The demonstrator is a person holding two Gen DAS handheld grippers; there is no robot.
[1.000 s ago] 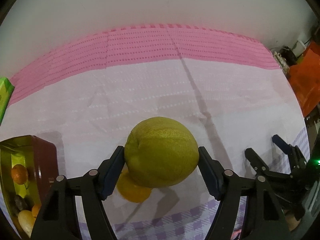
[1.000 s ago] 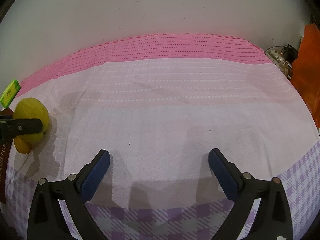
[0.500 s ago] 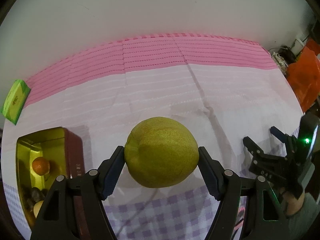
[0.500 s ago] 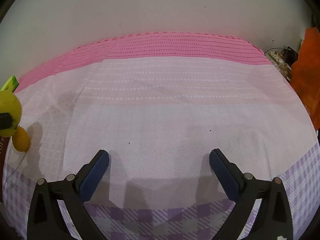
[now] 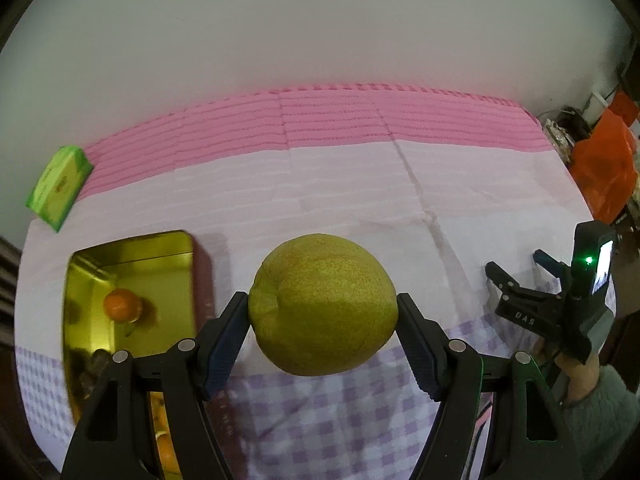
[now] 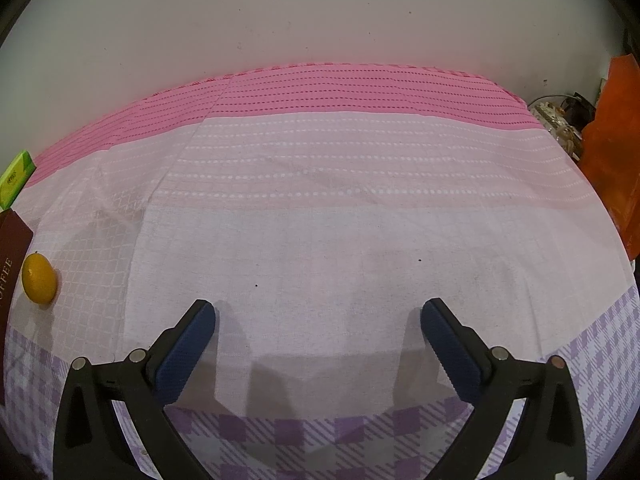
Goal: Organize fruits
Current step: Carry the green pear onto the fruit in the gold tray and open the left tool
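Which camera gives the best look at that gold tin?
The left wrist view: the gold tin shows its open inside, with a small orange fruit. The right wrist view catches only a dark red sliver of its outer wall at the left edge.

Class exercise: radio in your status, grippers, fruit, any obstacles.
Left gripper shut on pear, tin beside. Right gripper open, empty. Lemon on cloth. Nothing in the way.

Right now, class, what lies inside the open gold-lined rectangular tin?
Inside the gold-lined rectangular tin sits a small round orange fruit, with more orange fruit and some dark pieces nearer the camera. The left tool covers the rest.
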